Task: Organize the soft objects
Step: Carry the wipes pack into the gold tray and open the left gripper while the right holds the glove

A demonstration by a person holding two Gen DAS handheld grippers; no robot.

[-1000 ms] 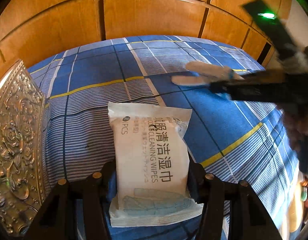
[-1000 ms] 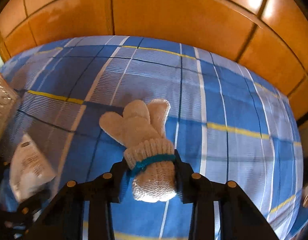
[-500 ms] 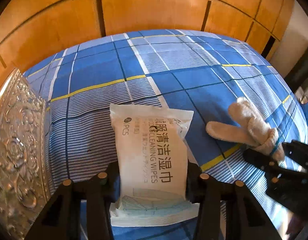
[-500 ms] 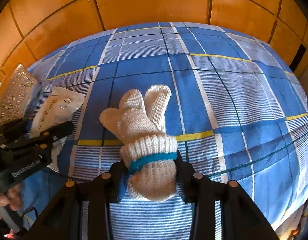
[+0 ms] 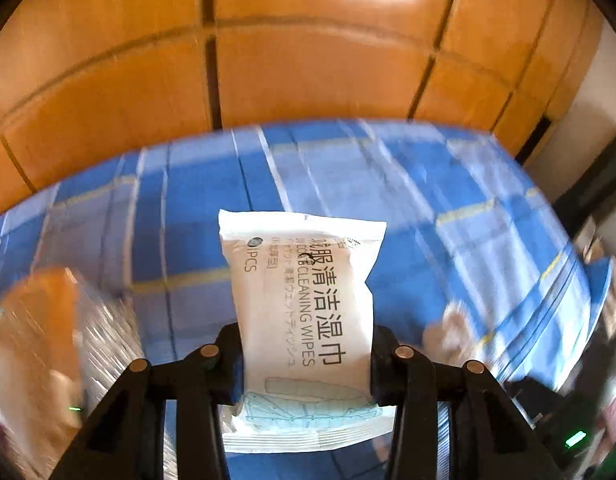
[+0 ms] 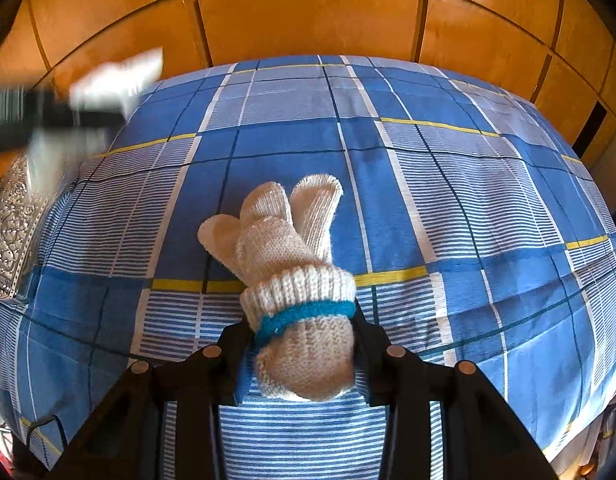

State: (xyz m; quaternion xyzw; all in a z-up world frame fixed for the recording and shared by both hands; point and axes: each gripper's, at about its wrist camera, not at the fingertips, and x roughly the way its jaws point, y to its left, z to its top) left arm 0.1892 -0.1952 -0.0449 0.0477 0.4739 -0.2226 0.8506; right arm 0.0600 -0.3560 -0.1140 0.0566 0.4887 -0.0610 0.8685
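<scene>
Black plastic fingers frame the bottom of both wrist views. On my left gripper (image 5: 308, 364) the jaws are clamped on a white pack of cleaning wipes (image 5: 304, 300), pads pressing its two long edges near the lower end. The pack stands out ahead of the fingers, printed face toward the camera, and is clear of the bedspread (image 5: 488, 240) below it. I note heavy blur across the whole left view apart from the pack and the fingers. At lower left of that view is a blurred silvery and orange shape that I cannot identify.

On my right gripper (image 6: 304, 344) the jaws are clamped on a cream knitted glove (image 6: 284, 248), gripped at the cuff just below its teal band. The glove's fingers point away from the camera over the blue plaid bedspread; I cannot tell whether they touch the cloth. The right view is sharp.

Further out in the right view, an embossed silver tray (image 6: 12, 224) lies at the left edge of the bed. Above it, the left gripper shows as a dark blurred bar carrying the white pack at its tip, well apart from the glove.

Beyond the bed, both views end at orange wood wall panels (image 6: 308, 12) with dark seams and bright glare patches.
</scene>
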